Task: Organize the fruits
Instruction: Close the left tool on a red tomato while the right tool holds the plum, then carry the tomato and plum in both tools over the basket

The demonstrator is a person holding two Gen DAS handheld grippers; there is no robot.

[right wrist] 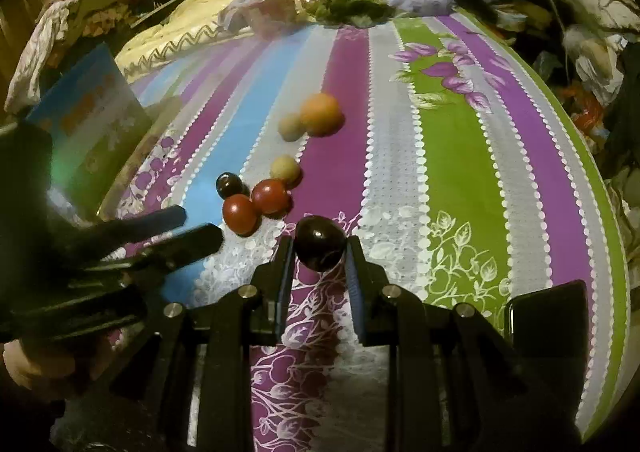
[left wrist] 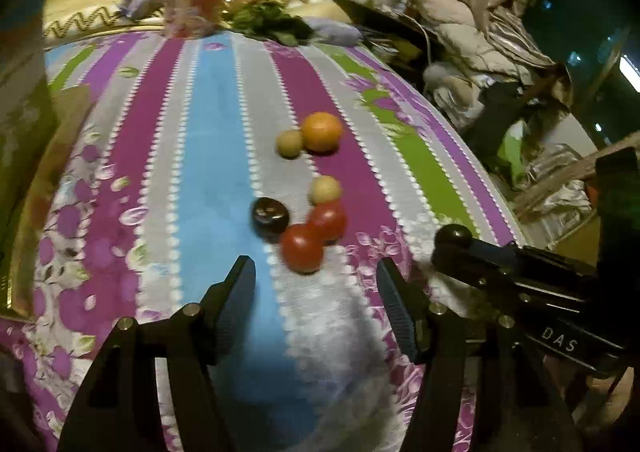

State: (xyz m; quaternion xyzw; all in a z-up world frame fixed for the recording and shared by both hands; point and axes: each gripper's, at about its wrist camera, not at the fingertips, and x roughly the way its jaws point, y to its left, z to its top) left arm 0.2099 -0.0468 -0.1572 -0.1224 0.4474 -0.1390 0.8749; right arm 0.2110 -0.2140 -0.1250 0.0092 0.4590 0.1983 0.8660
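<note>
- Lying on the striped bedspread (left wrist: 208,140) of the bed are six loose fruits, mid-bed, well away from its edges.
- One orange (left wrist: 322,131) touches one of two pale yellow fruits (left wrist: 289,143); the second pale fruit (left wrist: 326,190) sits nearer, against two red fruits (left wrist: 302,248) that touch each other.
- One dark plum (left wrist: 270,215) rests just beside the reds, toward the blue stripe.
- A second dark plum (right wrist: 320,243) is clenched between the right gripper (right wrist: 320,252) fingers, above the purple floral stripe near the bed's near edge.
- Left gripper (left wrist: 316,284) hangs released, jaws wide apart, just short of the nearest red fruit.
</note>
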